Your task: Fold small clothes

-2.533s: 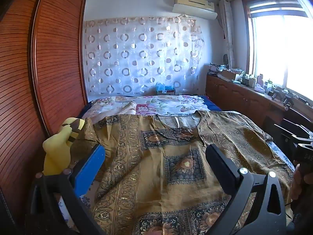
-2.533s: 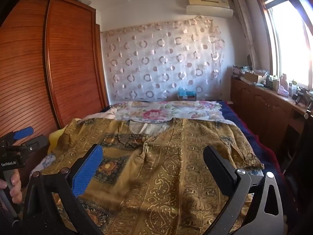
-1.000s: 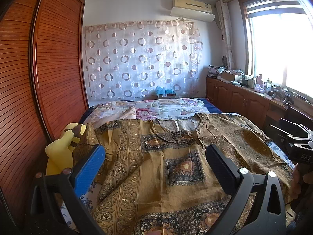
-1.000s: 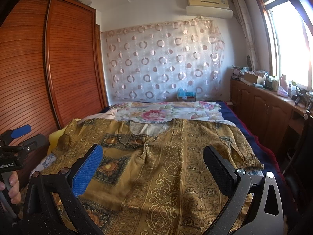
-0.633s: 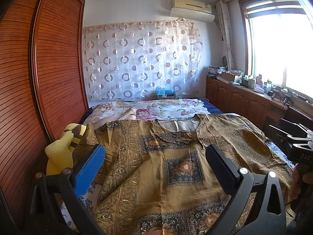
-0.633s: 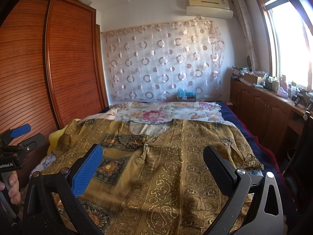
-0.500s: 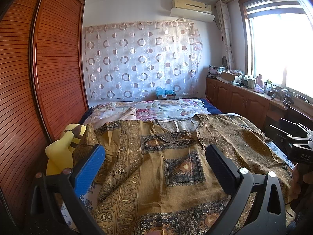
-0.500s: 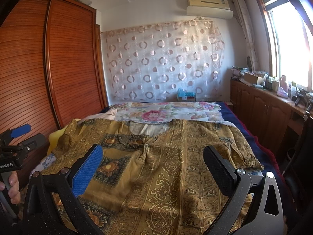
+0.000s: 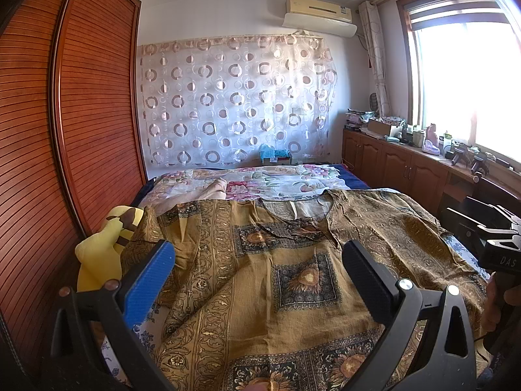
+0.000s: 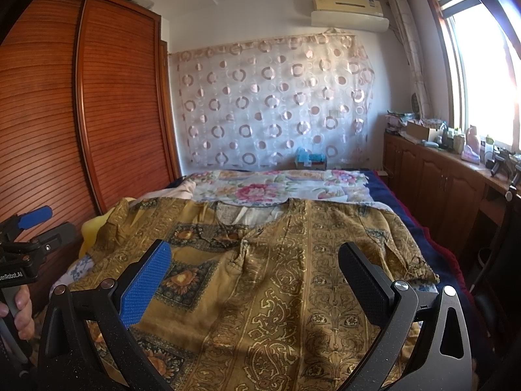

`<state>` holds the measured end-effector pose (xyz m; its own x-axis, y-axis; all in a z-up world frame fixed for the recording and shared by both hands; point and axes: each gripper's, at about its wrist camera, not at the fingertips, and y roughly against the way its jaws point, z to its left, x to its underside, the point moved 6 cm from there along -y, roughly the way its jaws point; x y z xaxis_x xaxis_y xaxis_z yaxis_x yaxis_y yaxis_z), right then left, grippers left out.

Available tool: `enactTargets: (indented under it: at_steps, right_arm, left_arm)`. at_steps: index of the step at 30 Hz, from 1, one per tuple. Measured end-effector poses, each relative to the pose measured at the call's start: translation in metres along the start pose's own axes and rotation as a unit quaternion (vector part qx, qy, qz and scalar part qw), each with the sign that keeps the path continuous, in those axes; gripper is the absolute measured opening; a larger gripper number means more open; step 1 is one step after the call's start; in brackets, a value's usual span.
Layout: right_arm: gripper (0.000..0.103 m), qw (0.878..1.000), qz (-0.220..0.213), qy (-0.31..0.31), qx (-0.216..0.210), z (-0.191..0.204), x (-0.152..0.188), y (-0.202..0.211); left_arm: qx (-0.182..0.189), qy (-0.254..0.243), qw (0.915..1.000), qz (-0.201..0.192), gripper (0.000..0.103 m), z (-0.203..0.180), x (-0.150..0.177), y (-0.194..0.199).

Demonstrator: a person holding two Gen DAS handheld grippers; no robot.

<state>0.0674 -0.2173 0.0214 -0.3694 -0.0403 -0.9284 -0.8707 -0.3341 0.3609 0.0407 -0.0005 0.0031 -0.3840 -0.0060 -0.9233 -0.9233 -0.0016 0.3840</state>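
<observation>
One brown shirt (image 9: pixel 293 280) flat; left tool (image 9: pixel 257 277), right tool (image 10: pixel 254 273) released; possibly one plush (image 9: pixel 101 254).

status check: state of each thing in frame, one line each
left gripper: open, empty, above the garment
right gripper: open, empty, above the garment
brown patterned garment: spread flat on the bed, unfolded, neckline at the far end
yellow plush toy: at the garment's left edge, beside the wardrobe
wardrobe doors: shut

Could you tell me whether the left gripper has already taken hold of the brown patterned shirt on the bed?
No, the left gripper hovers above the brown patterned shirt with its jaws wide apart and nothing between them.
</observation>
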Motion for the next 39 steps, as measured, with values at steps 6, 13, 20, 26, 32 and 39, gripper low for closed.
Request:
enactTargets:
  at_steps: [6, 13, 20, 26, 32, 39]
  right_arm:
    - [0.103, 1.000, 0.001, 0.000, 0.000, -0.002, 0.004, -0.002]
    - [0.103, 1.000, 0.012, 0.001, -0.008, 0.005, 0.002, -0.009]
    - [0.103, 0.999, 0.035, 0.006, -0.041, 0.012, 0.022, -0.030]
    - [0.103, 0.996, 0.052, 0.030, -0.070, 0.028, 0.031, -0.051]
    - [0.103, 0.991, 0.086, 0.038, -0.093, 0.044, 0.047, -0.074]
    - [0.103, 0.986, 0.117, 0.057, -0.101, 0.054, 0.063, -0.089]
  left_arm:
    - [0.001, 0.001, 1.0000, 0.001, 0.103, 0.000, 0.000, 0.000]
    - [0.000, -0.004, 0.9998, 0.019, 0.103, 0.004, 0.009, -0.016]
    - [0.005, 0.002, 0.9985, 0.054, 0.103, 0.029, 0.028, -0.036]
    - [-0.006, 0.008, 0.9971, 0.076, 0.103, 0.060, 0.044, -0.050]
    - [-0.029, 0.019, 0.9949, 0.095, 0.103, 0.097, 0.057, -0.064]
    - [-0.042, 0.030, 0.9920, 0.115, 0.103, 0.133, 0.064, -0.080]
